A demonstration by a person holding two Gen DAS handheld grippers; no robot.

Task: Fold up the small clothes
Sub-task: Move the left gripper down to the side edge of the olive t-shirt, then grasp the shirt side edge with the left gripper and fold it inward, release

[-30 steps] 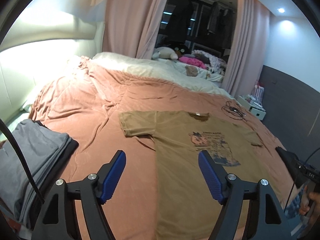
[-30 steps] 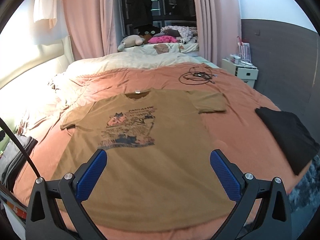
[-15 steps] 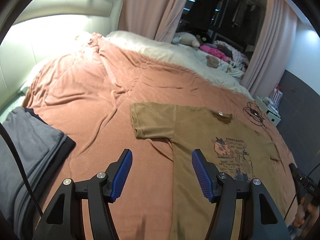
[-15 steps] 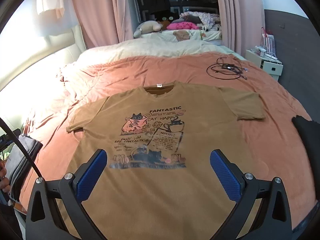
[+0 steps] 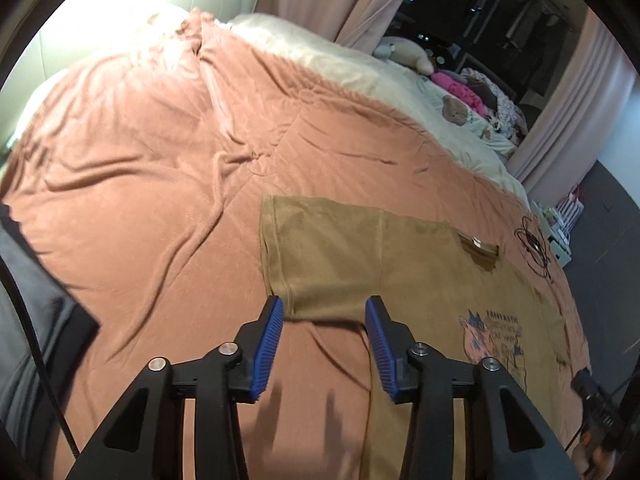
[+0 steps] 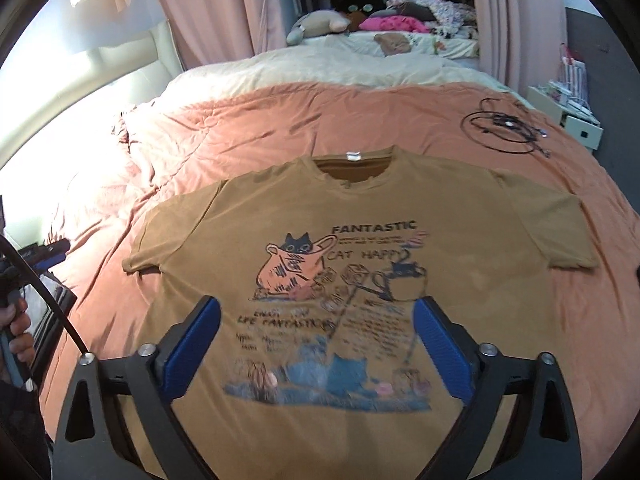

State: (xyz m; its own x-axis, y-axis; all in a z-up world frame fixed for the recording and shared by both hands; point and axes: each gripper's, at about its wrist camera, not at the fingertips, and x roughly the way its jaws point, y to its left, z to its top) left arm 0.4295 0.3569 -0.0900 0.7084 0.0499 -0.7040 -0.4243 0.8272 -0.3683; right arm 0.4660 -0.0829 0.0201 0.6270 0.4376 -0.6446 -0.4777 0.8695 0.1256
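Both hand-held grippers [image 5: 324,316] [image 6: 316,320], jaws narrowing, neared one brown T-shirt [image 6: 360,216].

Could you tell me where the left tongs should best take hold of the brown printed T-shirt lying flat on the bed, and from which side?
Probably the hem corner of the near sleeve of the brown printed T-shirt, approached from the bare pink bedspread side. That free edge lies flat, and the left tongs have just been closing, nothing between them yet.
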